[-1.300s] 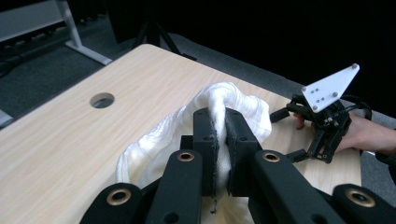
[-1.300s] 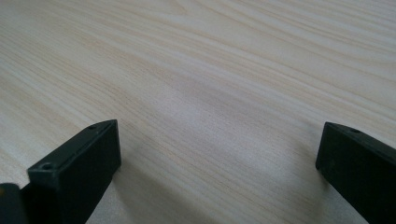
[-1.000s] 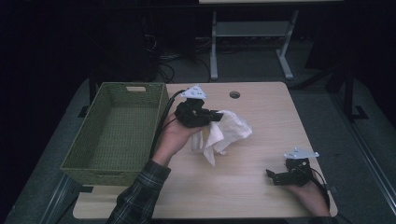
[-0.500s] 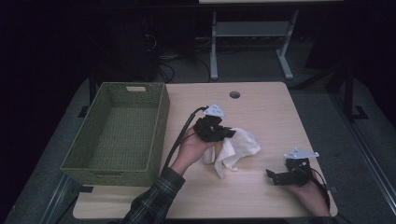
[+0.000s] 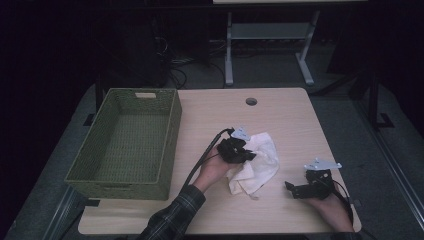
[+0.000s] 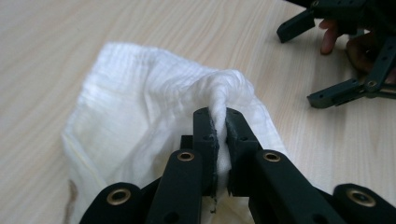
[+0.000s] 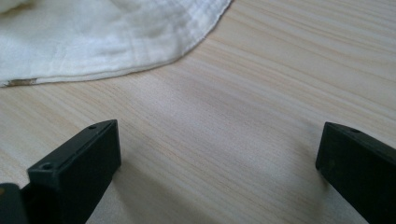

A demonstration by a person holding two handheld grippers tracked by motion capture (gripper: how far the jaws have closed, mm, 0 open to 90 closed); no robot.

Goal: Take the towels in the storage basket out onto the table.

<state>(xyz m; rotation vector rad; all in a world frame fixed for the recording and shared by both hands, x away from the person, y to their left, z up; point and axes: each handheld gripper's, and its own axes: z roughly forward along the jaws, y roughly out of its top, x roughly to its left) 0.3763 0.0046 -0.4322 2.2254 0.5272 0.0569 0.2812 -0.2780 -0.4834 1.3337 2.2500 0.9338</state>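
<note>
A crumpled white cloth (image 5: 259,162) lies on the wooden table (image 5: 285,115), right of centre. My left gripper (image 5: 248,156) is shut on a pinched fold of the cloth (image 6: 154,107), and the fabric bulges up between its jaws. A brown stain marks the cloth's edge in the left gripper view. My right gripper (image 5: 290,187) rests near the table's front right corner with its jaws spread wide and nothing between them. In the right gripper view the cloth's hem (image 7: 102,42) lies ahead of the jaws, a short way off. The right gripper (image 6: 322,60) appears in the left gripper view at upper right.
A green woven basket (image 5: 127,177) stands on the left side of the table, with nothing in it. A round cable hole (image 5: 251,101) sits near the table's far edge. Bare wood lies between the cloth and the right gripper. A metal stand (image 5: 270,35) stands beyond the table.
My left gripper has carried the cloth right and toward the front of the table, lowering it onto the wood near the right gripper. The right gripper has stayed put.
</note>
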